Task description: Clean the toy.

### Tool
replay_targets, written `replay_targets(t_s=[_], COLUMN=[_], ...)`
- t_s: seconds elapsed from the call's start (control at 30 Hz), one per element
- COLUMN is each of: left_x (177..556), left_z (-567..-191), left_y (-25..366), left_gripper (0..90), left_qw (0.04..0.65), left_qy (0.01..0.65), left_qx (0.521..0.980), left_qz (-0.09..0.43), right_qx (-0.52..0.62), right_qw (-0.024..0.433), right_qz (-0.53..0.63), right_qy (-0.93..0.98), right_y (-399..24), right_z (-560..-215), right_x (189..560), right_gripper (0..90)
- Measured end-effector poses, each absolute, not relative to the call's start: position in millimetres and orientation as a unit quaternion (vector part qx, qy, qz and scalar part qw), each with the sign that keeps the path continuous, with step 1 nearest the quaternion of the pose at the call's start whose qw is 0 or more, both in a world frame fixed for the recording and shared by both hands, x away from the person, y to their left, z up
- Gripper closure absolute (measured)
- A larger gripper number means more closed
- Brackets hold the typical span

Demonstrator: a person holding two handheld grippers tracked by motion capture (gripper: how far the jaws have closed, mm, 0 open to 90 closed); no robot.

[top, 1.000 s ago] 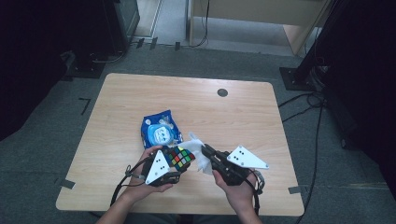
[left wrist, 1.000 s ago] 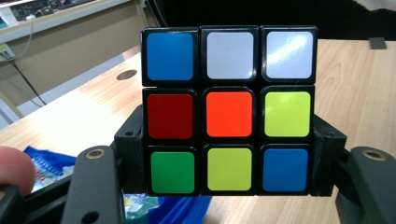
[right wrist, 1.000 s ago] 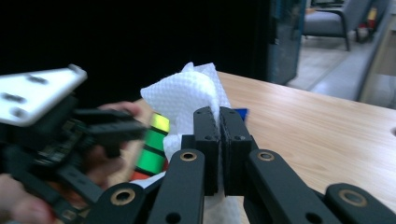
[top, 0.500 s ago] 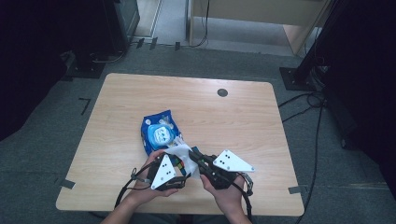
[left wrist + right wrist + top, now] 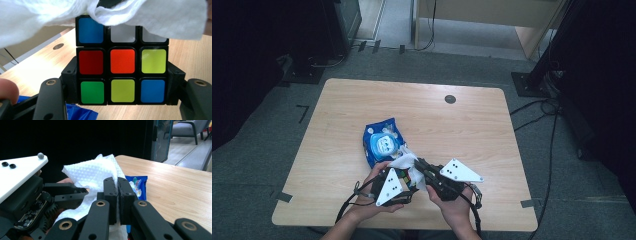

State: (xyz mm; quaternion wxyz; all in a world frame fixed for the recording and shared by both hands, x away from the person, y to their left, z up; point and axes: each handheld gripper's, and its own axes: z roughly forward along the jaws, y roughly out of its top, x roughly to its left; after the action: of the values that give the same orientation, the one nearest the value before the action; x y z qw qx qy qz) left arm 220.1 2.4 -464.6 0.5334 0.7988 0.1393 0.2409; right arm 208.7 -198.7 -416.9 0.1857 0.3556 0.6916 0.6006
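A scrambled colour cube (image 5: 122, 61) is gripped at its two sides by the black jaws of my left gripper (image 5: 122, 75). In the high view the cube (image 5: 410, 179) is held low over the table's front edge. A white wipe (image 5: 150, 17) drapes over the cube's top row. My right gripper (image 5: 117, 195) is shut on that wipe (image 5: 92, 177), its jaws pressed together on the cloth. In the high view, the right gripper (image 5: 419, 166) meets the left gripper (image 5: 404, 182) at the cube, with the wipe (image 5: 404, 161) bunched above them.
A blue wipe pack (image 5: 382, 142) lies on the wooden table (image 5: 462, 130) just beyond the hands, and is also seen behind the right jaws (image 5: 136, 183). A dark round grommet (image 5: 450, 99) sits near the table's far edge. Cables trail from both grippers toward the front edge.
My right gripper has shifted slightly left with the wipe, closer onto the cube. The left gripper and cube have stayed nearly still.
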Motion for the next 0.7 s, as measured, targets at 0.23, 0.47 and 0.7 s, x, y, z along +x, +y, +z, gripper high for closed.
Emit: replay_targets(t_s=[0.23,0.47,0.7], left_x=[219,218,219], left_z=[-464,-460,-458], left_y=[2,3,5], left_gripper=[34.1,34.1,34.1], left_qw=[0.53,0.535,0.539], left_qy=[0.138,0.139,0.143], left_qx=[0.801,0.797,0.793], left_qz=[0.242,0.245,0.244], right_qx=[0.35,0.361,0.376], right_qw=[0.188,0.193,0.202], right_qz=[0.606,0.603,0.595], right_qy=[0.689,0.684,0.681], right_y=[-198,-202,-208], right_z=[-416,-418,-424], right_x=[208,211,216], right_gripper=[87.9,87.8,87.8])
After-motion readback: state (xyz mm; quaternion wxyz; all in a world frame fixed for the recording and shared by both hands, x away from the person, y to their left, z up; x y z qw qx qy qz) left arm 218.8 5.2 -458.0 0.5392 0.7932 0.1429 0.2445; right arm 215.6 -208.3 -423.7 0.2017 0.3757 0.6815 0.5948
